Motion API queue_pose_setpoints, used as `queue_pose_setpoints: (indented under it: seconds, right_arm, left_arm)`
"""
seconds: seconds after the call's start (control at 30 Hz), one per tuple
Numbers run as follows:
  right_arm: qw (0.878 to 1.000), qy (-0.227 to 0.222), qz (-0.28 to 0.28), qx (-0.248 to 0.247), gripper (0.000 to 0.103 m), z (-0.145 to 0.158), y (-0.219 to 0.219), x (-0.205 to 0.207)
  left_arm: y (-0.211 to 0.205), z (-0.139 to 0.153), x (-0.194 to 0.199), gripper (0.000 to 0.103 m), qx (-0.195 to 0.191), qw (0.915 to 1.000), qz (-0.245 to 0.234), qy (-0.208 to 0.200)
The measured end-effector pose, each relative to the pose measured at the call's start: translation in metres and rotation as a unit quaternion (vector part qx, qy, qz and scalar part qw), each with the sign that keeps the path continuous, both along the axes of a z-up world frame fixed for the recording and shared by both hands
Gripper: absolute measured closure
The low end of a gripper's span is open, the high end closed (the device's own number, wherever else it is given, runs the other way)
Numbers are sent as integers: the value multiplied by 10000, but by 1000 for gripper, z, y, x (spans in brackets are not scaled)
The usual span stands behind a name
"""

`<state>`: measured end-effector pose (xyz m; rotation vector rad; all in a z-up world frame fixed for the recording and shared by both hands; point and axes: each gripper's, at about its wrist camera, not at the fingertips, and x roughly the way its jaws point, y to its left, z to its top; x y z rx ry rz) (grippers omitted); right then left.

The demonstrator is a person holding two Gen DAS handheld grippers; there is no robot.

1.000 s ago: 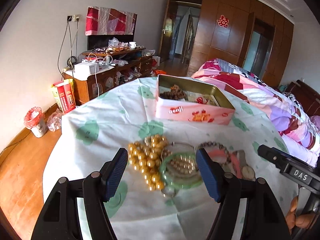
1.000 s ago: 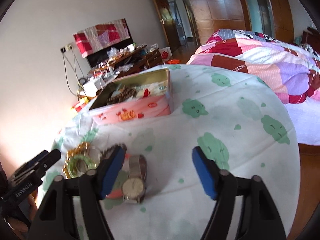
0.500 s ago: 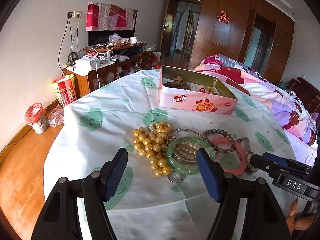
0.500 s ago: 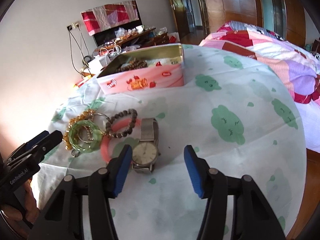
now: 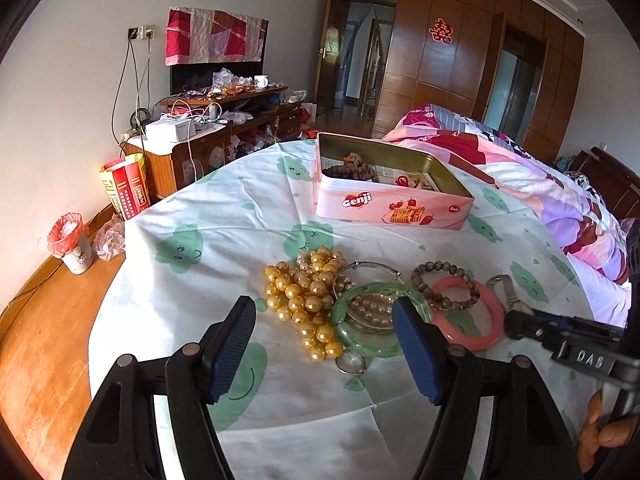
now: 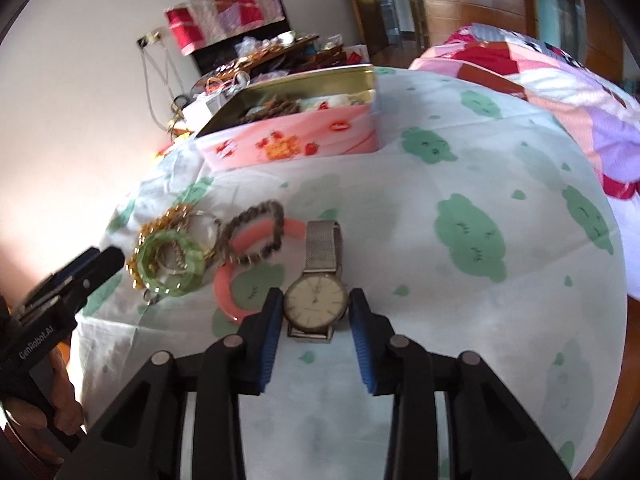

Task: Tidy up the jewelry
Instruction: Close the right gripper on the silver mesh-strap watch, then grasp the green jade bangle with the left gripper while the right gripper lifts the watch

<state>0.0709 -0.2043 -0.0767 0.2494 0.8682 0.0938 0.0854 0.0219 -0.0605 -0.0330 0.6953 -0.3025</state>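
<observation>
On the cloth-covered table (image 5: 224,216) we are closing the right gripper (image 6: 316,316) around the wristwatch (image 6: 316,300), its jaws having just been narrowing so the watch face sits between the pads with hardly a gap, though we judge it not yet lifted. We are holding the left gripper (image 5: 324,344) wide and empty over the gold bead necklace (image 5: 308,292) and green bangle (image 5: 374,320). Judging by the open biscuit tin (image 5: 390,206), which already holds a few pieces, we are early on: the pink bangle (image 5: 468,316), the dark bead bracelet (image 5: 444,284) and the rest are waiting on the cloth.
</observation>
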Motion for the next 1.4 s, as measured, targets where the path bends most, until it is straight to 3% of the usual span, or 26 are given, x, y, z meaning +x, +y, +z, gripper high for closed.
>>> queue_pose_setpoints:
  seconds: [0.33, 0.4, 0.57, 0.83, 1.0, 1.03, 1.1, 1.17, 1.3, 1.4]
  right_arm:
    - [9990, -45, -448, -36, 66, 1, -29, -1]
    - [9990, 43, -440, -46, 66, -2, -30, 1]
    - [9991, 54, -413, -85, 66, -3, -28, 3]
    - [9990, 72, -378, -209, 66, -5, -26, 4]
    - [9990, 78, -371, -244, 65, -5, -25, 5]
    - [9989, 81, -369, -267, 65, -5, -24, 5]
    - [9989, 70, -371, -269, 66, -6, -24, 4]
    - [9991, 62, -375, -211, 66, -5, -24, 5]
    - [9993, 16, -382, -42, 66, -5, -29, 4]
    - [9992, -48, -384, 135, 66, -4, -34, 2]
  left_arm:
    - [-21, -8, 20, 33, 440, 9981, -398, 160]
    - [-29, -12, 22, 48, 586, 9967, -527, 198]
    - [-35, -16, 26, 65, 785, 9950, -602, 158]
    - [-37, -17, 24, 65, 938, 9926, -762, 110]
    - [-35, -18, 31, 65, 862, 9934, -742, 161]
    - [-34, -18, 32, 68, 825, 9938, -733, 154]
    - [-29, -16, 31, 90, 697, 9951, -693, 140]
    - [-23, -14, 30, 97, 469, 9961, -728, 168]
    - [-7, 2, 21, 97, -224, 9972, -713, -26]
    - [-6, 11, 17, 97, -313, 9970, -672, -213]
